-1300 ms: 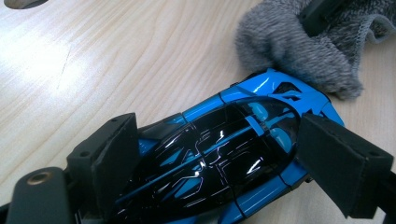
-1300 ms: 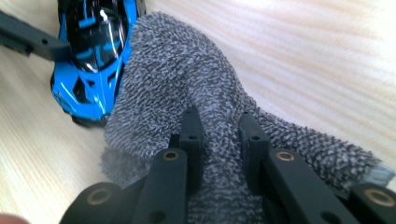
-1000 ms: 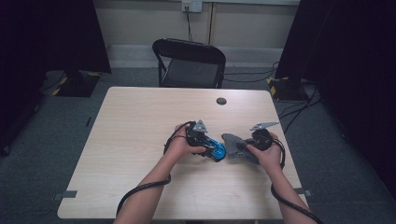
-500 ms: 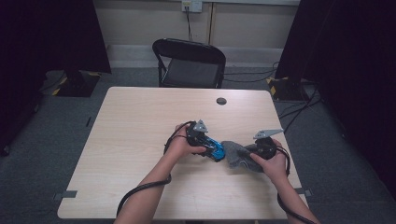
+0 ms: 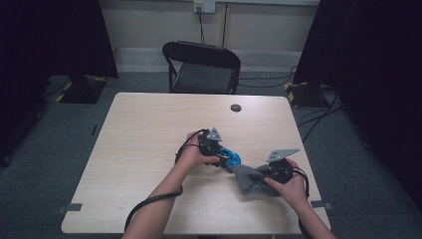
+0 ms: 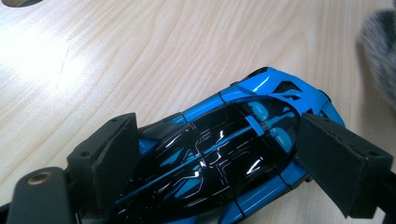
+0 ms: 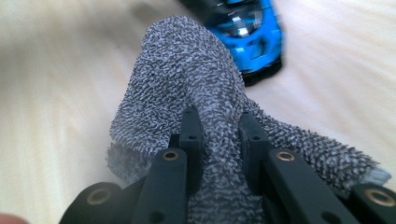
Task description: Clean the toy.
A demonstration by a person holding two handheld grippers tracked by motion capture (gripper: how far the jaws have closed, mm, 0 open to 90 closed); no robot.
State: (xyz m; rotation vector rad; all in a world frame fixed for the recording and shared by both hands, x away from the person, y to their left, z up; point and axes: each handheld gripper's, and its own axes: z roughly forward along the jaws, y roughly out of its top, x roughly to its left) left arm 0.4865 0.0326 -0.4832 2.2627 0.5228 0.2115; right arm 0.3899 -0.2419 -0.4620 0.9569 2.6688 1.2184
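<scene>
Wiping looks to be the step in hand: the left gripper clamps a blue toy car against the wooden table, while the right gripper brings a grey terry cloth up to the car's near end. In the left gripper view the two black pads sit pressed on either flank of the car, which lies on the tabletop with its glossy dark canopy facing up, a little right of the table's middle in the high view. The right jaws are pinched tight on a fold of the cloth (the fabric bunches up between them in the right gripper view), and the free part of the cloth rises ahead of the jaws, its tip just beside the car, whether touching or not I cannot tell. By my reading the next move calls for the cloth to be drawn over the car's bodywork with light pressure, the left grip holding firm so the car does not skid. Both forearms come in from the near edge of the table, the left hand angled inward towards the right, the right hand angled inward towards the left, so the grippers point at each other across the car.
</scene>
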